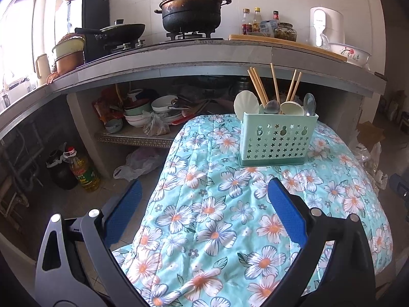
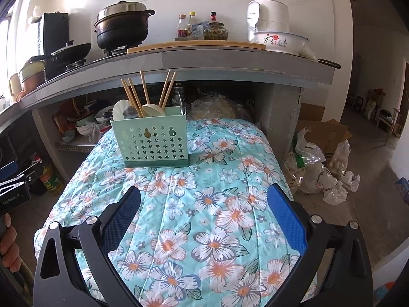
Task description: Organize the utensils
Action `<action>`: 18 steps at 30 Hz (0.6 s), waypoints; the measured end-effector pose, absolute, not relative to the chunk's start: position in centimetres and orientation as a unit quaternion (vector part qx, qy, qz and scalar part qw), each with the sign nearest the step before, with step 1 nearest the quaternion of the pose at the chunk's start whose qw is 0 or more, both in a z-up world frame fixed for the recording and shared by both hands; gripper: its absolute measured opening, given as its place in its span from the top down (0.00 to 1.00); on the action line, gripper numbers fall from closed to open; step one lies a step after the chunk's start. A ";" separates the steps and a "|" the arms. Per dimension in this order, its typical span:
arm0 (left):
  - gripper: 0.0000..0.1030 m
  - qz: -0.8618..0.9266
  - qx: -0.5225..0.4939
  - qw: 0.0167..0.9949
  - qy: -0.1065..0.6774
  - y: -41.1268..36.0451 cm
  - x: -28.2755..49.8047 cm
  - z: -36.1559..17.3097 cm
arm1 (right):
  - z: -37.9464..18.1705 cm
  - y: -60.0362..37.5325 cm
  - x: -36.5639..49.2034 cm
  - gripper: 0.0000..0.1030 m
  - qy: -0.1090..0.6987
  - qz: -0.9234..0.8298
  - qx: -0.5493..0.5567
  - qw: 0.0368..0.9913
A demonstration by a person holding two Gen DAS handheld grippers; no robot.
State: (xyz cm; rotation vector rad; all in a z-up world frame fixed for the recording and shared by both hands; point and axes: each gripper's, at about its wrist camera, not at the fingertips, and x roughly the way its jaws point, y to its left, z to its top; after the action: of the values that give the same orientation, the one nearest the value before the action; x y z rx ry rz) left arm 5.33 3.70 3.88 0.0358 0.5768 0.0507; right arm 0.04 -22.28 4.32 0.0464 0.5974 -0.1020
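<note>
A mint-green perforated utensil holder [image 1: 276, 138] [image 2: 154, 140] stands upright at the far end of a table covered by a floral quilt [image 1: 217, 217] [image 2: 204, 204]. It holds several wooden chopsticks [image 1: 258, 87] [image 2: 135, 94], white plastic spoons [image 1: 244, 103] [image 2: 120, 112] and metal spoons [image 1: 309, 103]. My left gripper [image 1: 204, 192] is open and empty above the quilt's near left part. My right gripper [image 2: 204, 194] is open and empty above the quilt's near middle. Both are well short of the holder.
A kitchen counter [image 1: 204, 56] runs behind the table with a black pot [image 1: 191, 10], a wok [image 1: 122, 30], bottles, a rice cooker [image 2: 268, 18] and a flowered basin [image 2: 281, 41]. Bowls sit on the shelf below [image 1: 153, 112]. Plastic bags [image 2: 319, 176] lie on the floor at right.
</note>
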 end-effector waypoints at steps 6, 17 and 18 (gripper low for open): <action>0.08 0.031 0.022 0.957 0.288 3.7 5.5 3.7 | 4.1 -22.5 0.0 0.06 0.297 -0.050 0.027 0.953; 0.08 0.044 0.022 0.955 0.293 4.4 5.5 3.4 | 4.1 -22.5 0.2 0.06 0.300 -0.049 0.028 0.952; 0.08 0.045 0.022 0.955 0.293 4.5 5.5 3.4 | 4.1 -22.4 0.2 0.06 0.301 -0.048 0.027 0.952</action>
State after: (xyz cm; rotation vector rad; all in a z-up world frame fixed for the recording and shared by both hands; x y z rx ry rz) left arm 5.48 4.46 3.39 0.0440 0.5953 0.0917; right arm 0.23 -22.43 4.08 0.0558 0.6115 -0.0972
